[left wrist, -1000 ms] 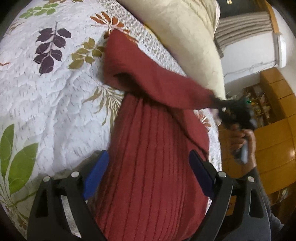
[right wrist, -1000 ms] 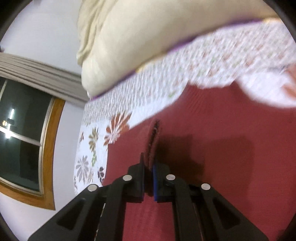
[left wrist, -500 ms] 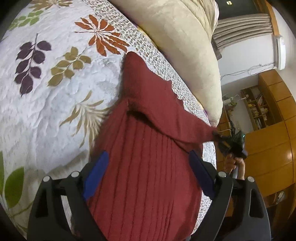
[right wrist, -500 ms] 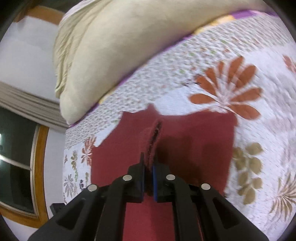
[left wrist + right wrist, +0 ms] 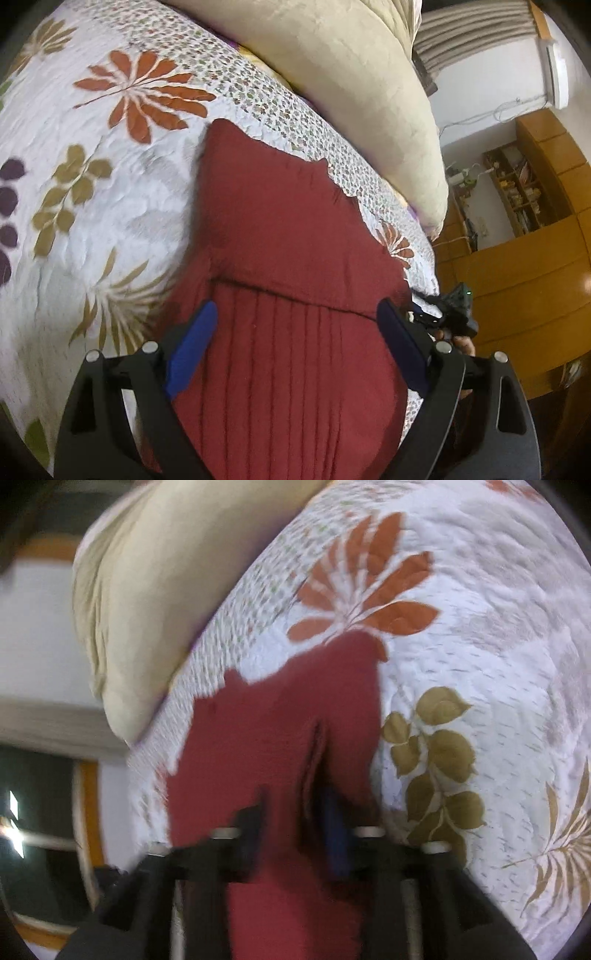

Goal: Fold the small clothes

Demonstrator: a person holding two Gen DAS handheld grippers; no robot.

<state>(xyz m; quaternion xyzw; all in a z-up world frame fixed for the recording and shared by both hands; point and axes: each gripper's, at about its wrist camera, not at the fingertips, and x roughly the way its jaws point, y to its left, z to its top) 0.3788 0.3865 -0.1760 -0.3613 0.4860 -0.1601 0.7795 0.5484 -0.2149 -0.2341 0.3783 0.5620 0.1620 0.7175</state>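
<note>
My right gripper [image 5: 295, 812] has loosened, dropping the dark red ribbed knit garment [image 5: 288, 258] flat, fold laid; left gripper [image 5: 299, 328] hovers wide open.

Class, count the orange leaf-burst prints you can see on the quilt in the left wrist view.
2. One large orange print lies on the quilt beyond the red garment's far corner; a smaller one sits near the pillow's end. The garment may hide others.
</note>
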